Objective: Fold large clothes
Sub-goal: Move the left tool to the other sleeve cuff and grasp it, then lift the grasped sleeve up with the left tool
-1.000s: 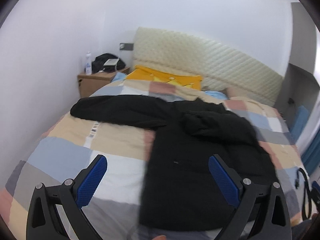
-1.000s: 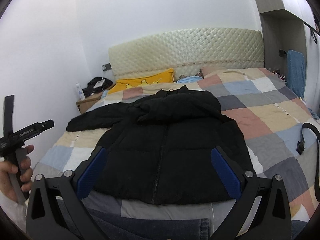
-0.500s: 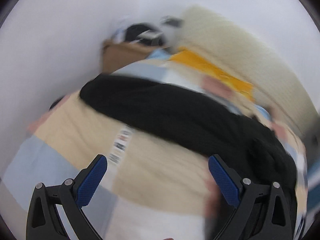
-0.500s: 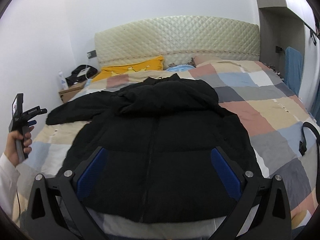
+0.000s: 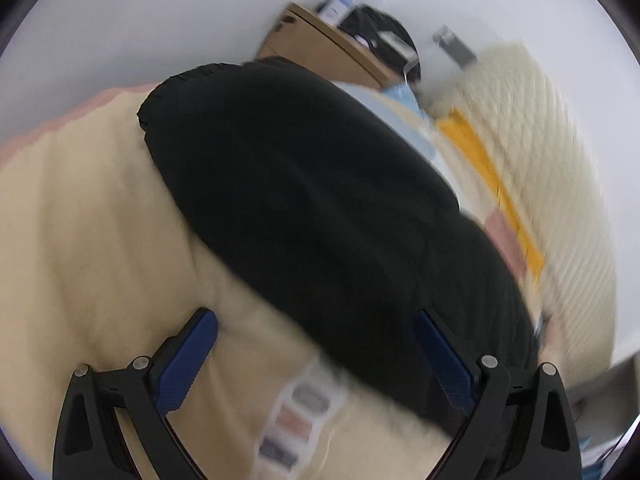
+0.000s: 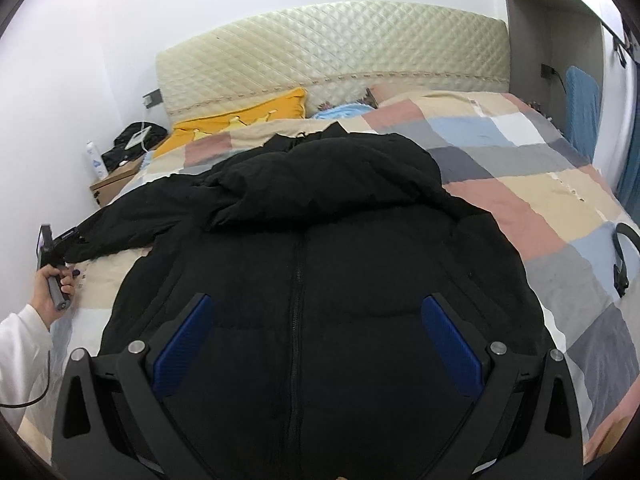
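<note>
A black puffer jacket [image 6: 320, 264] lies front up on a bed covered by a checked quilt [image 6: 532, 184], its zip running straight from the foot of the bed toward the padded headboard [image 6: 332, 48], collar end farthest away. That is its long axis; one sleeve [image 5: 304, 200] stretches out sideways toward the wall on the left, almost at right angles to the body, with its cuff near the quilt's left edge and close to the wooden nightstand [image 6: 116, 180]. The hem sits near the foot edge. To the jacket's right, a wide stretch of quilt is bare apart from a dark strap [image 6: 622, 256] near the far right edge. A yellow pillow [image 6: 244, 120] rests against the headboard beyond the collar. The right gripper [image 6: 316, 340] hangs above the jacket's lower front, jaws spread wide, holding nothing. The left gripper [image 5: 316, 354], held by a hand [image 6: 50, 288] in a white sleeve, is over the outstretched sleeve, jaws also apart and empty; that view is blurred.
</note>
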{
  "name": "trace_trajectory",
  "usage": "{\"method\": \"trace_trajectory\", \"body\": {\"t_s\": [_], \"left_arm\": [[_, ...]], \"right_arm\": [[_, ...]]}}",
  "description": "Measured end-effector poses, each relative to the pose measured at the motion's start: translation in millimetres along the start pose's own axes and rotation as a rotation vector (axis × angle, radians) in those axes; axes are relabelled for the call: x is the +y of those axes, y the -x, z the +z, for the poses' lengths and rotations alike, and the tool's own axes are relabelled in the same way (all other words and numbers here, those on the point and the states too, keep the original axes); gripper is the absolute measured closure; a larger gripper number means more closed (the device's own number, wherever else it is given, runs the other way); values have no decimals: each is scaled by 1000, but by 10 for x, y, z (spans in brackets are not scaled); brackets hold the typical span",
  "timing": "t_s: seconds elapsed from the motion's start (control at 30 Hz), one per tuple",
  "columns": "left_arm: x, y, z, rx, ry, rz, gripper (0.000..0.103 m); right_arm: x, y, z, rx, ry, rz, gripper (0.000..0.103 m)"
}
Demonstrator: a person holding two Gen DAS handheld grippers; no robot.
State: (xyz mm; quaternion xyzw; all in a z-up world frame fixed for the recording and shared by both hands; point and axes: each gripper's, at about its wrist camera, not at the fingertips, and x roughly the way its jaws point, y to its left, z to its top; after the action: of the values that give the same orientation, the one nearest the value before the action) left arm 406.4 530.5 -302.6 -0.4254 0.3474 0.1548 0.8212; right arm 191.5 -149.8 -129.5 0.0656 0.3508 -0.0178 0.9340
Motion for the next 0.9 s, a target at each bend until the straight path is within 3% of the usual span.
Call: {"method": "trace_trajectory", "body": {"t_s": [0.1,0.27,0.3,0.37,0.4,0.47,0.57,0.73,0.9], "left_arm": [[-55,-88,100,-54,-30,-5,4],[-154,-221,263,-91,-43,28,5],[-159,-234,299,-101,-40,32,10],[-172,-254,354,-103,-69,51,42],[-199,-269,393,-98,-92,64,45],[-214,-183,403,-104,-120,77,64],[-305,-35,432,-119,-160,94,84],[-599,352,440,-176,-235,133,92],[-912,749,495,-229,-241,110,92]], "right_arm": [[3,-81,9,-10,-6,-57,0],[-2,-204,-65,29,-26,-69,0],[7,-211,-64,33,-24,-69,0],[20,-205,-58,37,-5,-75,0],[15,-207,-50,38,3,-78,0],[9,-194,-42,43,12,-78,0],[32,-130,-30,38,31,-69,0],[65,-68,-49,34,33,-19,0],[20,88,-42,5,29,25,0]]}}
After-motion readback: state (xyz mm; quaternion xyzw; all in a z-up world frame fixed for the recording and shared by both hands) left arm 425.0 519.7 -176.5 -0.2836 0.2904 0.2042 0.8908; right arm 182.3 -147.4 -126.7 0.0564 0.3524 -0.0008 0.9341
